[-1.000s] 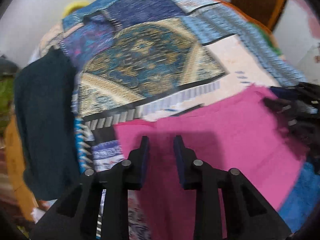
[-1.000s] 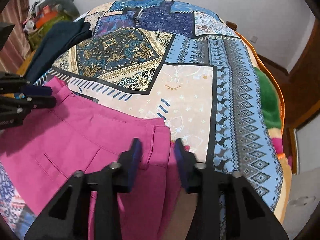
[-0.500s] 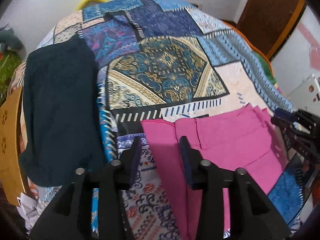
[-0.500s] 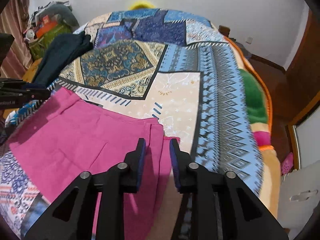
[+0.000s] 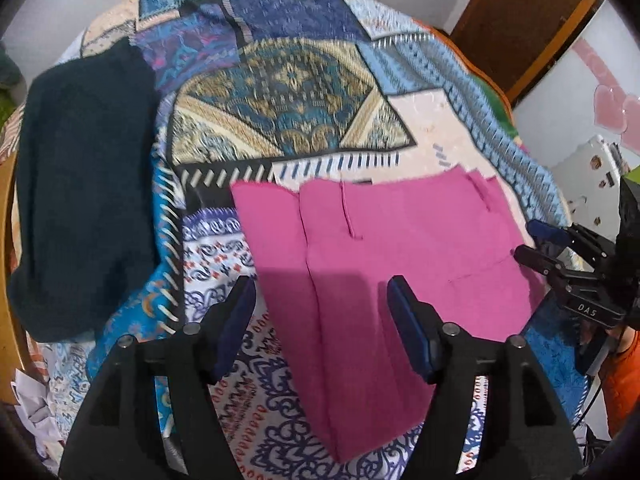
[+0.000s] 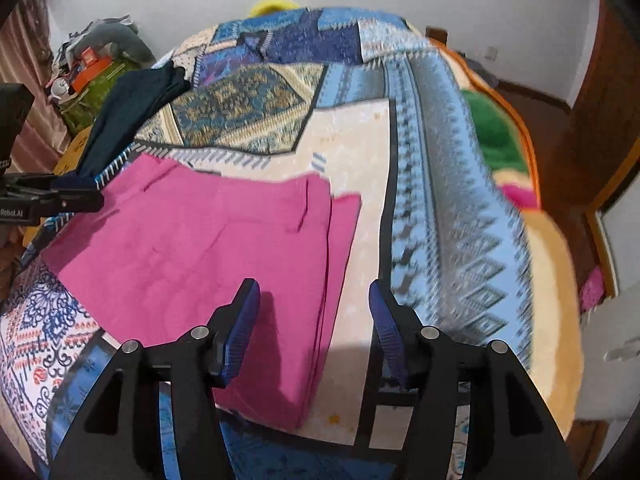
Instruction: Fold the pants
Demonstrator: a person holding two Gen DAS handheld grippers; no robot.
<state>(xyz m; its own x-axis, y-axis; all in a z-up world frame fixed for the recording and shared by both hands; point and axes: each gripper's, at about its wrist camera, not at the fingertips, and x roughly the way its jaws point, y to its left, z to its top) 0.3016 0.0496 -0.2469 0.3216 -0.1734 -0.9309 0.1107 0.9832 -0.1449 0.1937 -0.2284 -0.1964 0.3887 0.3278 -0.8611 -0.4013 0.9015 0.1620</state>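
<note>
The pink pants (image 5: 384, 256) lie folded flat in a rectangle on the patterned bedspread (image 5: 288, 92); they also show in the right wrist view (image 6: 208, 256). My left gripper (image 5: 320, 316) is open and empty, raised above the pants' left part. My right gripper (image 6: 314, 316) is open and empty, raised above the pants' right edge. The right gripper shows at the right edge of the left wrist view (image 5: 560, 256), and the left gripper shows at the left edge of the right wrist view (image 6: 52, 200).
A dark teal garment (image 5: 80, 184) lies at the bed's left side. A green and orange blanket (image 6: 500, 136) hangs off the right edge. Clutter (image 6: 92, 64) sits beyond the bed's far left. A wooden door (image 5: 520, 20) stands at the right.
Both grippers have opened wide, let go of the pink pants and drawn back upward. The pants now lie flat on the bed.
</note>
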